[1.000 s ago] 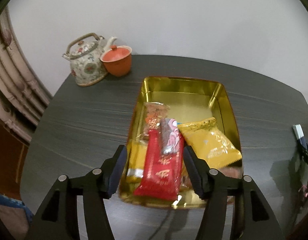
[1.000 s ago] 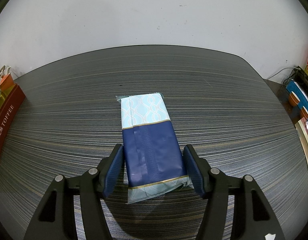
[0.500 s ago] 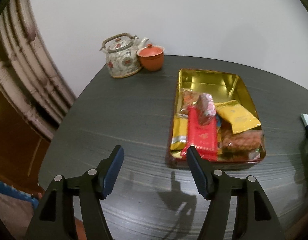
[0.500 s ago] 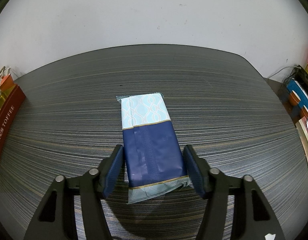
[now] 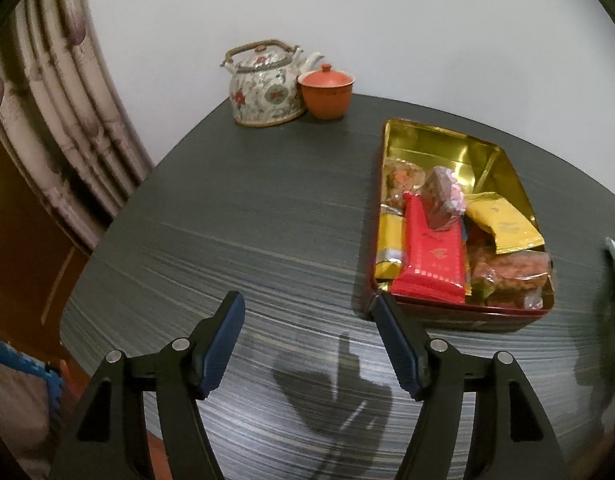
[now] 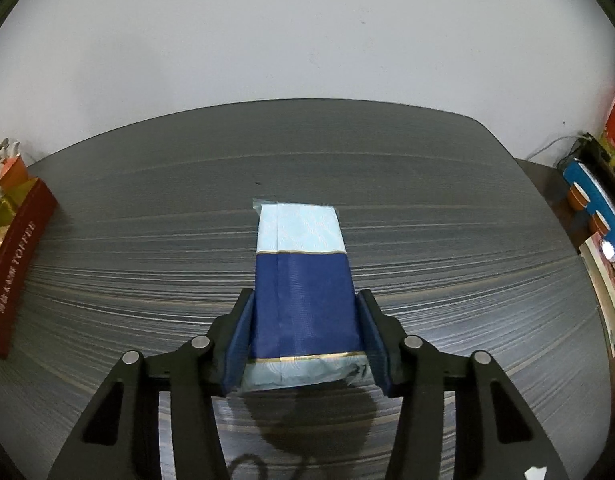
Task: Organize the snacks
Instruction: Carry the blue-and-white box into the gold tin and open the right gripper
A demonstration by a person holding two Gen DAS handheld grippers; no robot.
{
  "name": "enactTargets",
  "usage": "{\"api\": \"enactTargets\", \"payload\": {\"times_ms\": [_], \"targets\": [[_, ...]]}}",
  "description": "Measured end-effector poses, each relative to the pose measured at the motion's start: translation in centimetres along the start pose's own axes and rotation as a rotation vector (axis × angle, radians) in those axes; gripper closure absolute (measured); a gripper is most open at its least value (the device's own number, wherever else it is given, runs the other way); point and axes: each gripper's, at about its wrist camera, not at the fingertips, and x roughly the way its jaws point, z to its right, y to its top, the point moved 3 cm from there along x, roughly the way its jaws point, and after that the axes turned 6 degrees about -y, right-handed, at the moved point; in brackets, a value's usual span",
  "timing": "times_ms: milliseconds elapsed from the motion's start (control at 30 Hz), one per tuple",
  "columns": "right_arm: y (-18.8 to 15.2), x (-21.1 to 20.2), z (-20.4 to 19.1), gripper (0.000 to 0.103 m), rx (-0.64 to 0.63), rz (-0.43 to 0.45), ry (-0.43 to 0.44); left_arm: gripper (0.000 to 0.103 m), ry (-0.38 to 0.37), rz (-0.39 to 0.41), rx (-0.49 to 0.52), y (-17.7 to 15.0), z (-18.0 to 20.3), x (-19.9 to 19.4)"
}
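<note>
right gripper (image 6: pixel 303 332) jaws closing on the blue-and-pale-blue foil packet (image 6: pixel 301 292); left gripper (image 5: pixel 307 336) jaws apart over the dark striped tabletop (image 5: pixel 247 240).

Both views are dim and bowed by the fisheye, with black corners. Overhead light throws a dark tool shadow on the streaked desk (image 5: pixel 227 248). The gold tin (image 5: pixel 447 148) glares. Edges smear, and the curtain (image 5: pixel 55 120) is blurred.

Right gripper (image 6: pixel 305 324) jaws closing on the blue packet (image 6: pixel 303 292), pads touching its sides, on the surface (image 6: pixel 147 240).
</note>
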Motion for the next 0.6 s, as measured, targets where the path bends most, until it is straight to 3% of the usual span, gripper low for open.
{"api": "enactTargets", "payload": {"times_ms": [233, 600], "targets": [[-0.9, -0.6, -1.2, 0.056, -0.037, -0.009, -0.004, 0.034, -0.042, 0.006, -0.059, 0.2, -1.1, -0.5], [-1.4, 0.7, -1.6, 0.051, -0.053, -0.071, 0.006, 0.034, -0.042, -0.004, -0.052, 0.2, -0.7, -0.4]]}}
